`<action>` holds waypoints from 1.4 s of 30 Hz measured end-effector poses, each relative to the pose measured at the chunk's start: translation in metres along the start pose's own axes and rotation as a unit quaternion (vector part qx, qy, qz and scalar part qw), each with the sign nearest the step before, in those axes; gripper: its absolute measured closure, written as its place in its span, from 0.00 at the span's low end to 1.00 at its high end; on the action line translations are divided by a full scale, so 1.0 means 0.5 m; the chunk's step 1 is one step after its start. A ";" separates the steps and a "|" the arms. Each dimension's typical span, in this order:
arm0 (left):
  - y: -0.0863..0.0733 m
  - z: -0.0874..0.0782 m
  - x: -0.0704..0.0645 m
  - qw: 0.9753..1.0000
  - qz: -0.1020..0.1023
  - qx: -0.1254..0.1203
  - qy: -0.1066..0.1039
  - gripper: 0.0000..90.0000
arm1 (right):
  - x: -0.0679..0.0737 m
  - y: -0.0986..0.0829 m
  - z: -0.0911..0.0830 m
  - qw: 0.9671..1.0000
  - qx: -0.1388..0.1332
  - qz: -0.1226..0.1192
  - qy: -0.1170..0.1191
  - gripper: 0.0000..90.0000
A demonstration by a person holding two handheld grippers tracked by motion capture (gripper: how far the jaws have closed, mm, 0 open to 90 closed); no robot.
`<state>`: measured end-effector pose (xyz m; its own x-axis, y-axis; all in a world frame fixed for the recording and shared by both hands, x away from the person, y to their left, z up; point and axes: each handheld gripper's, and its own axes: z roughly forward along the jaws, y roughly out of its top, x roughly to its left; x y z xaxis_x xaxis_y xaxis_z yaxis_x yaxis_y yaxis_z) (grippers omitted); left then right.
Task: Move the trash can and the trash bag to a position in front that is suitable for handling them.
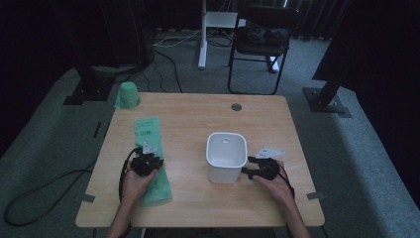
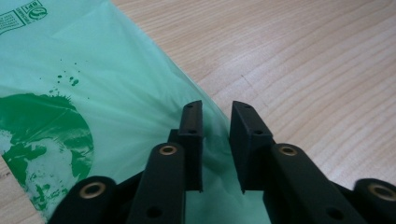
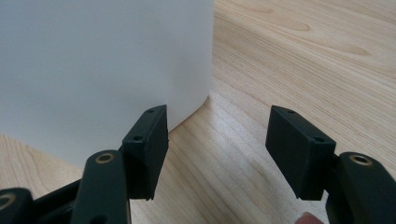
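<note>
Holding my left gripper low over the green plastic bag lying flat at the worktop's left side, I note its fingers slightly parted, straddling the bag's edge without clamping. I judge the film light, limp and slippery; best pinched at an edge. My right gripper stands wide apart, empty, beside the white bin at centre. Farther off, a green cup sits inverted at the far-left corner.

High view looks forward and down over the whole desk. Left gripper view skims close above the green bag; right gripper view sits right against the white tub.
</note>
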<state>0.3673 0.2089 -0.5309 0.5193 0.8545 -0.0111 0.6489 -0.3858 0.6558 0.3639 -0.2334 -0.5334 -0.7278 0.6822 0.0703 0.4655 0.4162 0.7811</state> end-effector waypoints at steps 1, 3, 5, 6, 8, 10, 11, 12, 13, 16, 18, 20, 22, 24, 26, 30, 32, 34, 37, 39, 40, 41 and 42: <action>0.000 0.000 0.000 1.000 0.001 0.000 -0.004 0.86 | 0.000 0.000 0.000 1.000 0.000 0.000 0.000 0.43; -0.001 -0.001 -0.003 1.000 0.008 0.002 -0.014 0.90 | 0.000 -0.001 0.000 1.000 0.000 0.000 0.000 0.43; -0.002 -0.002 -0.009 0.999 0.018 0.002 -0.028 0.90 | 0.000 -0.001 0.000 1.000 0.000 0.000 0.001 0.43; -0.002 -0.002 -0.013 0.999 0.022 0.002 -0.035 0.90 | 0.000 -0.001 0.000 1.000 0.000 0.000 0.001 0.43; -0.001 -0.002 -0.019 0.998 0.035 0.003 -0.047 0.90 | 0.001 0.000 0.000 1.000 0.000 0.000 0.001 0.43; -0.001 -0.001 -0.026 0.997 0.041 0.004 -0.058 0.89 | 0.001 0.001 0.000 1.000 -0.001 0.000 0.000 0.43; 0.000 -0.001 -0.030 0.997 0.045 0.004 -0.063 0.88 | 0.002 0.001 0.000 1.000 -0.001 -0.001 0.001 0.43; 0.000 -0.001 -0.035 0.996 0.054 0.006 -0.070 0.88 | 0.002 0.002 0.000 1.000 -0.002 -0.002 0.001 0.43; 0.000 -0.001 -0.042 0.995 0.061 0.007 -0.075 0.88 | 0.003 0.003 0.001 1.000 -0.002 -0.001 0.002 0.43; 0.000 -0.003 -0.056 0.993 0.077 0.012 -0.092 0.86 | 0.005 0.006 0.002 1.000 -0.002 -0.004 0.002 0.43; 0.000 -0.005 -0.062 0.991 0.089 0.017 -0.094 0.86 | 0.006 0.008 0.003 1.000 -0.003 -0.004 0.003 0.43; 0.000 -0.006 -0.063 0.991 0.089 0.020 -0.095 0.84 | 0.008 0.011 0.005 1.000 -0.003 -0.006 0.004 0.43; -0.001 -0.008 -0.061 0.992 0.085 0.014 -0.089 0.79 | 0.010 0.014 0.008 1.000 -0.004 -0.008 0.004 0.43; -0.001 -0.010 -0.060 0.993 0.080 0.011 -0.087 0.74 | 0.013 0.017 0.010 1.000 -0.006 -0.005 0.006 0.43; 0.000 -0.014 -0.058 0.994 0.074 0.002 -0.084 0.69 | 0.017 0.020 0.015 1.000 -0.006 -0.008 0.008 0.43; 0.002 -0.023 -0.055 0.994 0.066 -0.015 -0.081 0.64 | 0.023 0.029 0.027 1.000 -0.007 -0.007 0.011 0.43; 0.003 -0.026 -0.055 0.994 0.066 -0.019 -0.082 0.64 | 0.025 0.032 0.030 1.000 -0.008 -0.007 0.012 0.43; 0.005 -0.029 -0.055 0.994 0.066 -0.023 -0.081 0.62 | 0.029 0.037 0.038 1.000 -0.008 -0.008 0.012 0.42; 0.005 -0.032 -0.053 0.995 0.061 -0.028 -0.078 0.61 | 0.032 0.043 0.045 1.000 -0.010 -0.007 0.014 0.42; 0.004 -0.033 -0.049 0.995 0.058 -0.029 -0.074 0.61 | 0.036 0.046 0.050 1.000 -0.010 -0.008 0.017 0.41; 0.004 -0.033 -0.048 0.996 0.056 -0.029 -0.070 0.60 | 0.038 0.047 0.052 1.000 -0.011 -0.009 0.019 0.41; 0.003 -0.033 -0.046 0.996 0.054 -0.029 -0.069 0.60 | 0.040 0.048 0.053 1.000 -0.011 -0.010 0.021 0.41; 0.002 -0.033 -0.044 0.996 0.052 -0.029 -0.066 0.60 | 0.042 0.049 0.054 1.000 -0.011 -0.011 0.023 0.41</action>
<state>0.3471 0.1955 -0.5175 0.6535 0.7560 -0.0377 0.5560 -0.4456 0.7017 0.3737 -0.1925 -0.5295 -0.7601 0.6448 0.0804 0.4385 0.4177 0.7958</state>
